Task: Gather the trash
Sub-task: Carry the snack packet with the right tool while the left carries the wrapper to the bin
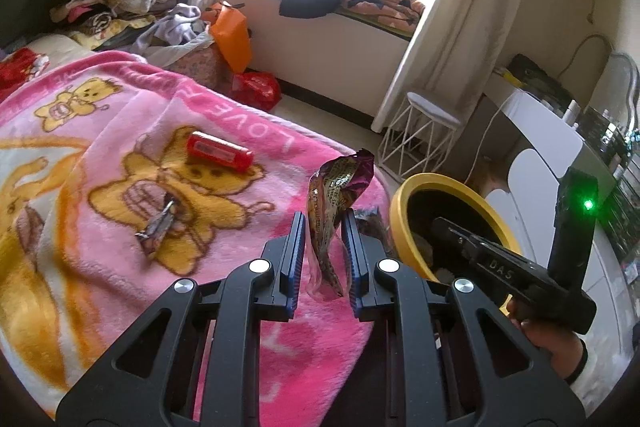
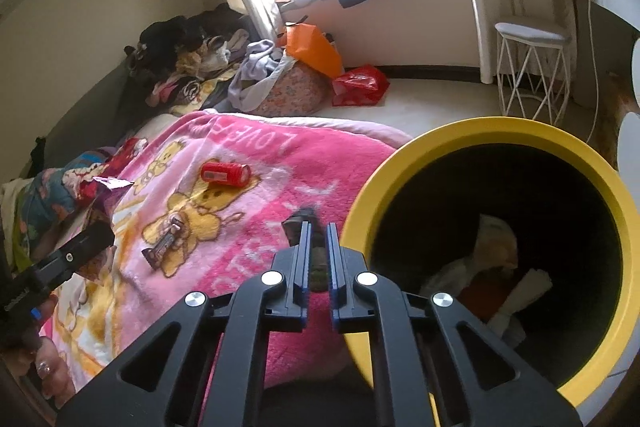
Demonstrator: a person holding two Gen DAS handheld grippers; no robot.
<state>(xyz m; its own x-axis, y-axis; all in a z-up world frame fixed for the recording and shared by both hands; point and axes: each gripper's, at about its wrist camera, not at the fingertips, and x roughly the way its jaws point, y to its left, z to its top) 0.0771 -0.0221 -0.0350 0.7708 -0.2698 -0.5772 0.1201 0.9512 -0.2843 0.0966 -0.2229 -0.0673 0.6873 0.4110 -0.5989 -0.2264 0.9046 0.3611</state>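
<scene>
Your left tool [image 1: 323, 227] pinches a crumpled purple-and-gold wrapper [image 1: 340, 183] above the pink blanket [image 1: 224, 131]; its lower end hangs between the pads. Your right tool [image 2: 318, 243] is clamped almost shut on a small dark scrap [image 2: 306, 217], blurred and mostly hidden by the pads. Just beside it, the yellow bin [image 2: 440, 135] is cut off below, and the trash inside sits in shadow.
</scene>
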